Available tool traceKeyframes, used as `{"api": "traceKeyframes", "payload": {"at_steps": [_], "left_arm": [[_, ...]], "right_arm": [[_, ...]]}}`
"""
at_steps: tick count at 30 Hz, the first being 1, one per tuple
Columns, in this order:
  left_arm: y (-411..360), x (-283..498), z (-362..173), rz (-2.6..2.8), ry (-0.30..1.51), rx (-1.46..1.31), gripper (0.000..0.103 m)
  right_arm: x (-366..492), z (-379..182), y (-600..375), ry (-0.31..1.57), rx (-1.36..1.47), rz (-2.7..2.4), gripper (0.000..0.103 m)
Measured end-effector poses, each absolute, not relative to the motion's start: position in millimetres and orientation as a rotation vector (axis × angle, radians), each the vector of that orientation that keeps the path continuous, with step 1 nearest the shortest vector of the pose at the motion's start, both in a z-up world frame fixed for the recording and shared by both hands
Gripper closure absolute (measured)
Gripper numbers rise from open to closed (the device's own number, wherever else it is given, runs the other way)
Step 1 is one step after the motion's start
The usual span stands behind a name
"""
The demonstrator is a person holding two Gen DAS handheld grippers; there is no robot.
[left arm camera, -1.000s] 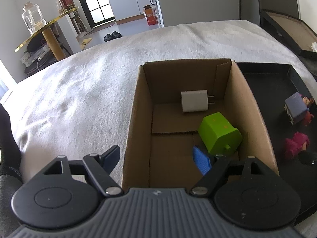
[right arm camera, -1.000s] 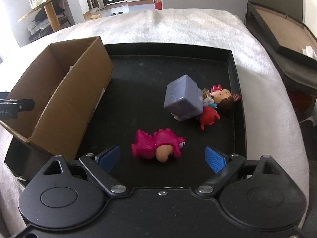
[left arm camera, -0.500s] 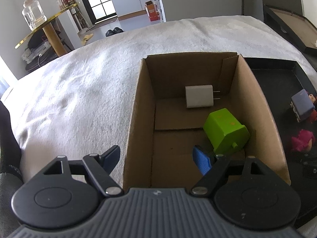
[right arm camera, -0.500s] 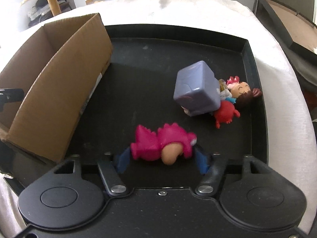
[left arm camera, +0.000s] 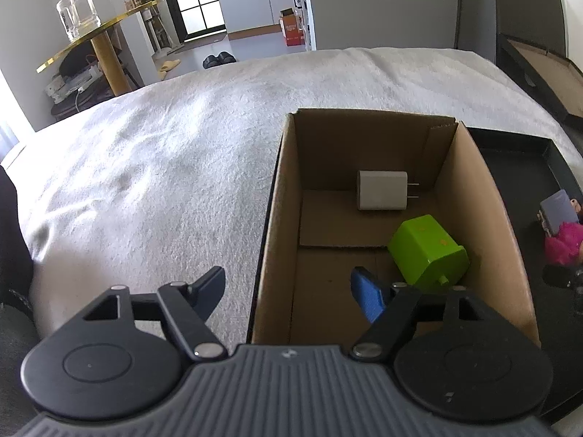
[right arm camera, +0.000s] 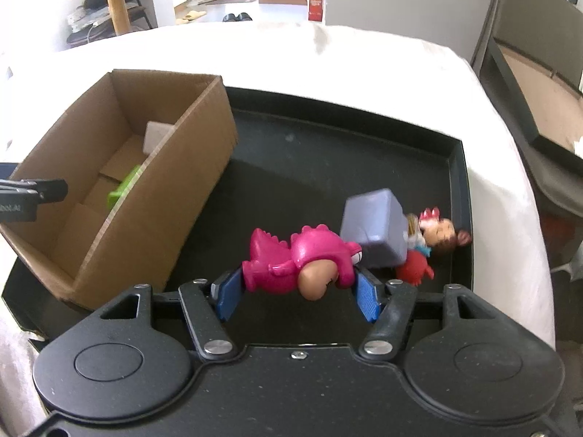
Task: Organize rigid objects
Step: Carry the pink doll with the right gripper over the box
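Over on the left, the left gripper [left arm camera: 289,289] hangs with its jaws wide apart and nothing between them, straddling the near left wall of the cardboard box [left arm camera: 277,218]: its left finger sits outside over the white blanket [left arm camera: 153,167], its right finger inside the box. Ahead of that right finger and just to its right lies a lime-green block [left arm camera: 428,253], tipped on its side on the box floor, and farther ahead of the jaws a white plug adapter [left arm camera: 382,190] rests against the far wall. The box itself stands on the left end of a black tray [right arm camera: 328,145]. Moving right, the right gripper [right arm camera: 297,293] has its two blue pads closed onto the pink dinosaur figure [right arm camera: 300,262], which lies crosswise between them with its tail toward the left pad and its head end toward the right one; it looks lifted off the tray floor, though I cannot say by how much. Just ahead of the right jaw and a little to its right, a grey-lilac cube [right arm camera: 375,231] sits on the tray, touching a small doll with a red crest [right arm camera: 439,233] and a red figure [right arm camera: 413,267] tucked by its near corner.
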State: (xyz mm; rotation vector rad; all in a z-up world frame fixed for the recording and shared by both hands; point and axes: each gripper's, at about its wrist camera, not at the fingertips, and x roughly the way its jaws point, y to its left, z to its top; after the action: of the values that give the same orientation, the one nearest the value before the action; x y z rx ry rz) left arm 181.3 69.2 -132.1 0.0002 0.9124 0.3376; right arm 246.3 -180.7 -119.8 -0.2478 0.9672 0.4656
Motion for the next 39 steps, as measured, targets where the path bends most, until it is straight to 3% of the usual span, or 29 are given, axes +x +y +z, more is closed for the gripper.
{"api": "traceKeyframes", "payload": {"at_steps": [9, 23, 29, 39], "left_arm": [[75, 180, -129, 0.331, 0.899, -0.02, 0.037], [90, 179, -133, 0.32, 0.907, -0.089, 0.083], [93, 176, -137, 0.309, 0.888, -0.114, 0.093], [102, 171, -136, 0.274, 0.87, -0.182, 0.093]], "right_arm": [[250, -92, -160, 0.927, -0.275, 0.489, 0.041], [247, -69, -120, 0.834, -0.34, 0.567, 0.041], [245, -67, -102, 0.818, -0.345, 0.604, 0.041], [238, -76, -63, 0.803, -0.426, 0.641, 0.041]]}}
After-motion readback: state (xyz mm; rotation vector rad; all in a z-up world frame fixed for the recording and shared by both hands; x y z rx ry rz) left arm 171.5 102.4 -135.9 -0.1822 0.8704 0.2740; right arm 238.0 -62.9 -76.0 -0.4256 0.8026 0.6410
